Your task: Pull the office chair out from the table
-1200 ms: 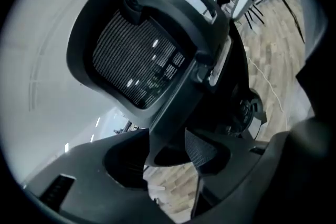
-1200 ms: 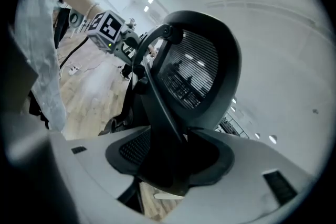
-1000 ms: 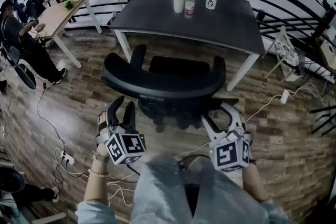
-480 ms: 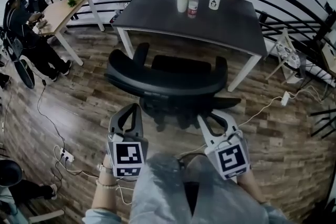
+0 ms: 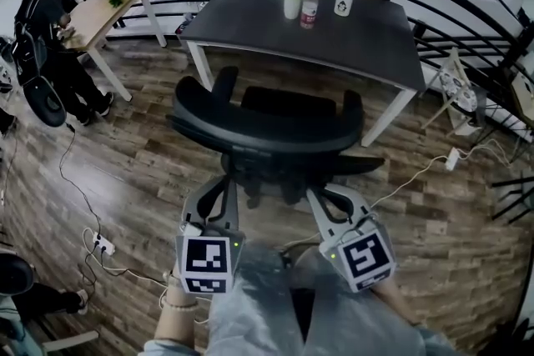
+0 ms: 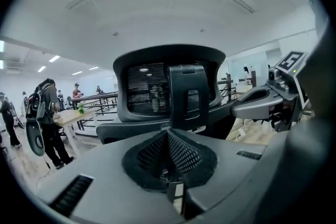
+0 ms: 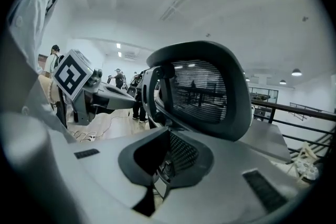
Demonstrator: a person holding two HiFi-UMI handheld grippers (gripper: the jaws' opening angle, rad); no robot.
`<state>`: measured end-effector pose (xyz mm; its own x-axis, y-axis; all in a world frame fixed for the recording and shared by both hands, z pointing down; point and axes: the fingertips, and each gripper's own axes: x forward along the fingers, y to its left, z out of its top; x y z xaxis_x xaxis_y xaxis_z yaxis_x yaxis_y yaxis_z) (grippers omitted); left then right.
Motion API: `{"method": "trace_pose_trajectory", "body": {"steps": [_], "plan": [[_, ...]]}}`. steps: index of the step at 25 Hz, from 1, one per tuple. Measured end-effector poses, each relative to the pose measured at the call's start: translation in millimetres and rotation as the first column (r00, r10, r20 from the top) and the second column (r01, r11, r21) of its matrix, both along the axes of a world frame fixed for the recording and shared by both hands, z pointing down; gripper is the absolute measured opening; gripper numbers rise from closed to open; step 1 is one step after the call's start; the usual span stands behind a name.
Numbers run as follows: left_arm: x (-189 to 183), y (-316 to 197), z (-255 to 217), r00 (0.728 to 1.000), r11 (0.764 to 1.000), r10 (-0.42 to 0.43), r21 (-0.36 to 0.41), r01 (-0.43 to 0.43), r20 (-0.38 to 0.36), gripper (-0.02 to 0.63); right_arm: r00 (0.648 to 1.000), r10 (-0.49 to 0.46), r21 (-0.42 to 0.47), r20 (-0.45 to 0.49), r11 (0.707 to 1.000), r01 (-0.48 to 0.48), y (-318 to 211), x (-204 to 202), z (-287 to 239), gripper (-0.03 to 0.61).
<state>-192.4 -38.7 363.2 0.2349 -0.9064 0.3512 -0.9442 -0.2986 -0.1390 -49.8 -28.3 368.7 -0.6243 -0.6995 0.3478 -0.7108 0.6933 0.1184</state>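
The black office chair (image 5: 259,133) stands on the wooden floor, its seat clear of the dark table (image 5: 334,37) and its curved back toward me. My left gripper (image 5: 225,184) and right gripper (image 5: 316,195) sit side by side just behind that back, apart from it. The jaws of both have just been closing and are now shut with nothing between them. In the left gripper view the shut left gripper (image 6: 170,136) faces the chair's mesh back (image 6: 147,86), with the right gripper (image 6: 247,108) at the side. In the right gripper view the shut right gripper (image 7: 168,140) faces the chair back (image 7: 210,92).
A vase of flowers (image 5: 290,0), a bottle (image 5: 308,12) and a white jar (image 5: 341,0) stand on the table. A black railing (image 5: 467,4) curves behind it. A person (image 5: 50,46) sits at a wooden desk (image 5: 96,17) on the left. Cables and a power strip (image 5: 102,247) lie on the floor.
Both grippers have gone from open to shut, rolled upright and drawn inward toward each other behind the chair back. The chair stands where it was.
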Motion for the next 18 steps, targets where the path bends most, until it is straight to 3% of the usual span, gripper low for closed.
{"method": "trace_pose_trajectory", "body": {"steps": [18], "plan": [[20, 2, 7, 0.997, 0.997, 0.063, -0.034, -0.065, -0.049, 0.008, 1.0, 0.008, -0.038, 0.013, 0.999, -0.008, -2, 2, 3, 0.003]]}}
